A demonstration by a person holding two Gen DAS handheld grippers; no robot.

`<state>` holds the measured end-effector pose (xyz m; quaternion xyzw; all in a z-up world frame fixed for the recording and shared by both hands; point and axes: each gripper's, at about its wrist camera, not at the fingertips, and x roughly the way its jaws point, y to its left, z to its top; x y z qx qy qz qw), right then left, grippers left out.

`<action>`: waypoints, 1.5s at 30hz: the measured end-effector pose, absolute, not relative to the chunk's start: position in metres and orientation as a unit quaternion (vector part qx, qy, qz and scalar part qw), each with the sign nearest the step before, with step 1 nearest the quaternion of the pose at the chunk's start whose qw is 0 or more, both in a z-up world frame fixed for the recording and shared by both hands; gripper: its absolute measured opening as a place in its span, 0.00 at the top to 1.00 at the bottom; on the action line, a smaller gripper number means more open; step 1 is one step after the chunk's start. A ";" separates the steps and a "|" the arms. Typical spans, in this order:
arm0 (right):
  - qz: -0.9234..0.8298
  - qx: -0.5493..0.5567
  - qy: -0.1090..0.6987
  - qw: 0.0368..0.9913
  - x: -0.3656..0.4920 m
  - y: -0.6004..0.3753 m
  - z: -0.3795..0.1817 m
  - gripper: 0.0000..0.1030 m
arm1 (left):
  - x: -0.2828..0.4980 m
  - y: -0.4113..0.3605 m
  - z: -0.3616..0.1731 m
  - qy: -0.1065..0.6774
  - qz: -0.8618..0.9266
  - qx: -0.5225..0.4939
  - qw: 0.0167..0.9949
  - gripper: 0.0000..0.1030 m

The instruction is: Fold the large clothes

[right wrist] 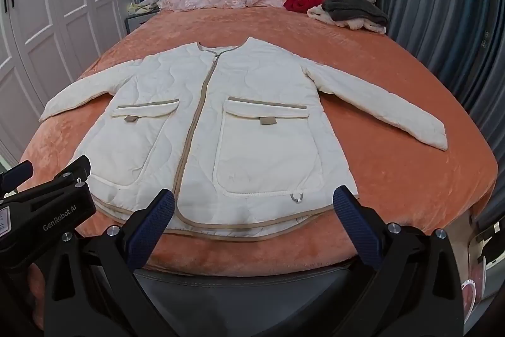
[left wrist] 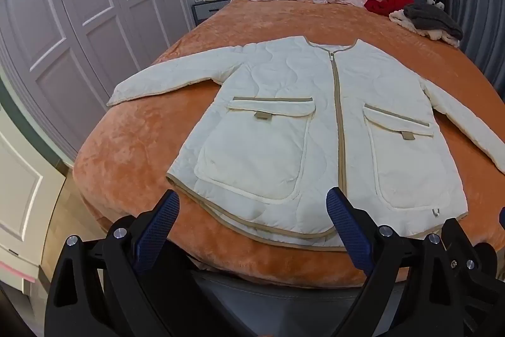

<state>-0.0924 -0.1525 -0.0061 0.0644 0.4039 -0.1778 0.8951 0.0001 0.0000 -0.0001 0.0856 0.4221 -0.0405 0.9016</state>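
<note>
Cream jacket (left wrist: 284, 122) flat, zipped, on orange bed (left wrist: 132, 141); long axis runs away from both grippers. Left gripper (left wrist: 252, 210) and right gripper (right wrist: 254, 206) agape, empty, above hem; contact probably none.

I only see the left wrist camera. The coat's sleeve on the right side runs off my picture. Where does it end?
Observer: That sleeve ends in a cuff lying flat on the orange bedspread, short of the bed's edge.
Operator: Is my other gripper holding anything?
Observer: No. The right gripper is open, with nothing between its fingers, pointing at the coat.
Operator: Does my gripper have writing on it?
Observer: Yes. The side of the left gripper reads GenRobot.AI.
</note>
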 end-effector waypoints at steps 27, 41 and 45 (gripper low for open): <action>-0.175 0.054 0.405 0.896 -0.091 -0.144 -0.001 0.05 | -0.003 0.007 -0.002 0.429 -0.045 0.067 0.900 0.11; -0.175 0.053 0.405 0.896 -0.091 -0.144 -0.001 0.05 | -0.002 0.009 -0.002 0.430 -0.045 0.066 0.899 0.11; -0.174 0.053 0.405 0.896 -0.091 -0.144 -0.001 0.05 | -0.002 0.009 -0.003 0.430 -0.045 0.067 0.899 0.11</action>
